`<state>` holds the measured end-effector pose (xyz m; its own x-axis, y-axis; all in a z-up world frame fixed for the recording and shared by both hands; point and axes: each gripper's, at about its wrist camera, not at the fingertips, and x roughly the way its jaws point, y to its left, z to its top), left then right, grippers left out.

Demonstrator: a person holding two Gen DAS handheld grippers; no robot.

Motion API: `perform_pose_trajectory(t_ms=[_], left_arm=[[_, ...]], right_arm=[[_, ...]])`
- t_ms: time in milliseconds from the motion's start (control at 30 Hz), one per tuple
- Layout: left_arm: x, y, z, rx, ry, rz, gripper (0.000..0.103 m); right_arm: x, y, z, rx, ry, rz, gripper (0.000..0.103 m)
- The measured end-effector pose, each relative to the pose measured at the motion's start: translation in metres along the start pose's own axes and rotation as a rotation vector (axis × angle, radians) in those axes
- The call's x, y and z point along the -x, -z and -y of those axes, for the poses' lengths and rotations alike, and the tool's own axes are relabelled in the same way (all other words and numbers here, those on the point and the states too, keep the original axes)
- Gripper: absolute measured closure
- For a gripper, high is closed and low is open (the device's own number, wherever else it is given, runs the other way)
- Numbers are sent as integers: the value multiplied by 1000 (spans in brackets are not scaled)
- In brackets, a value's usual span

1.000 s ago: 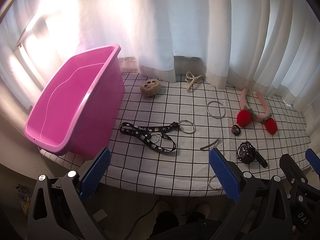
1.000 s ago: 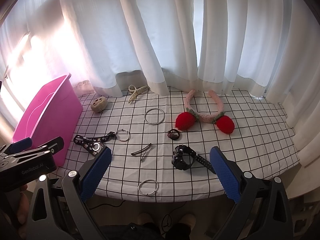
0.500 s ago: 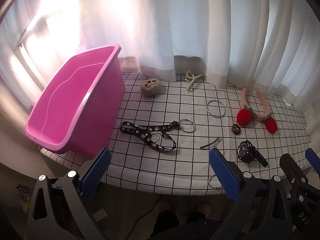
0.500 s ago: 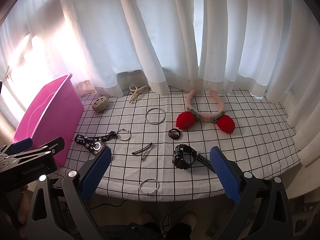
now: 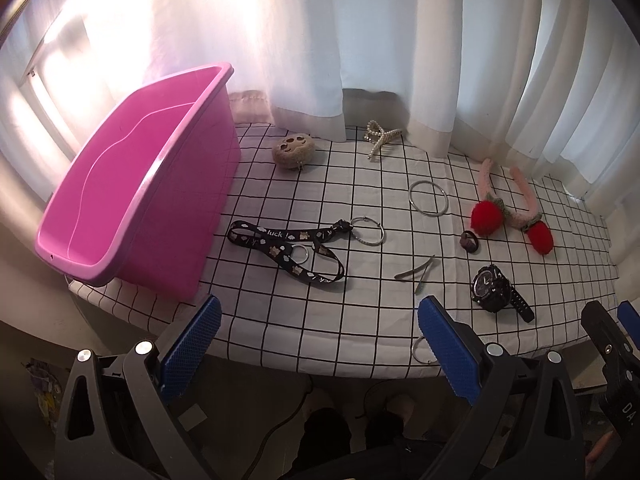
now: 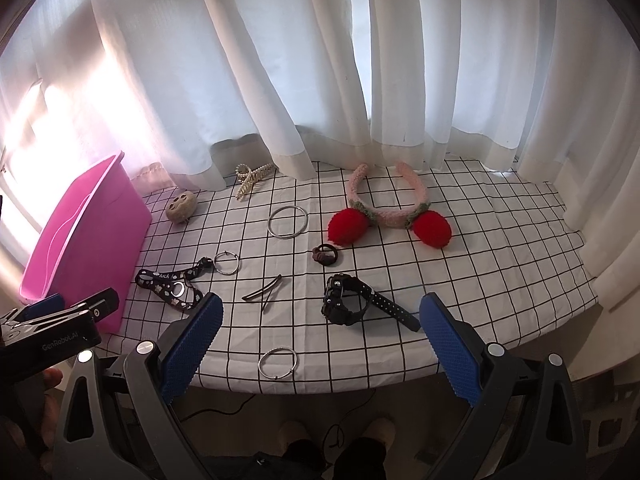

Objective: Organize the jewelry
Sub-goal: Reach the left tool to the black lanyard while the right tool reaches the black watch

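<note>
Jewelry lies scattered across the table (image 6: 500,240) beside an empty pink bin (image 5: 132,184) at its left edge, both grippers' jaws released; the stiff black watch (image 6: 348,300) near the front edge likely lifts best by its strap.

The left gripper's right finger (image 5: 448,344) covered part of the near silver ring (image 5: 420,350). The watch (image 5: 490,288) dial was too small to read. The frame edge cut off the right gripper (image 5: 612,336) and the pink bin (image 6: 80,240).
</note>
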<state>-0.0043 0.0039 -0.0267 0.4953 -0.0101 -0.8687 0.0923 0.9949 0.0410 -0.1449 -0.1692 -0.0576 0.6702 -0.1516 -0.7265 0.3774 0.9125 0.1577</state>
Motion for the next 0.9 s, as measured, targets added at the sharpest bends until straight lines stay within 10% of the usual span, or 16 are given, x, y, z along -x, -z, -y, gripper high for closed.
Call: perform_pose_trajectory(t_ms=[900], left_arm=[[-130,49,-20,143,-59,-50,6]], right_arm=[[-147,45,48,135,-55,-150,9]])
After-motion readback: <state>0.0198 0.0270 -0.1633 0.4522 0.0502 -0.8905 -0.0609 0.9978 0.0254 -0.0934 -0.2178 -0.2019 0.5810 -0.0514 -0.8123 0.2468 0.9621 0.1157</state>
